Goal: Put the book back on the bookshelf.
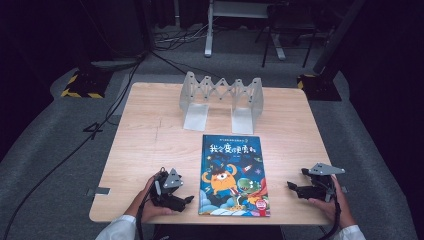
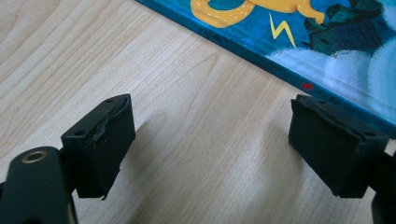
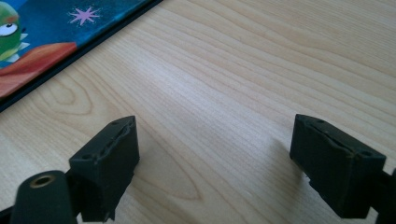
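A blue picture book with cartoon monsters on its cover lies flat near the table's front edge, between my two hands. My left gripper rests on the wood just left of the book, jaws wide open with bare table between them; the book's spine edge runs just beyond its far jaw. My right gripper sits to the right of the book, also open and holding nothing. A corner of the book's cover shows at the upper left of the right gripper view.
A white folding accordion-style book stand is upright at the back of the wooden table, with two flat base plates facing the book. Cables and stand bases lie on the grey floor beyond.
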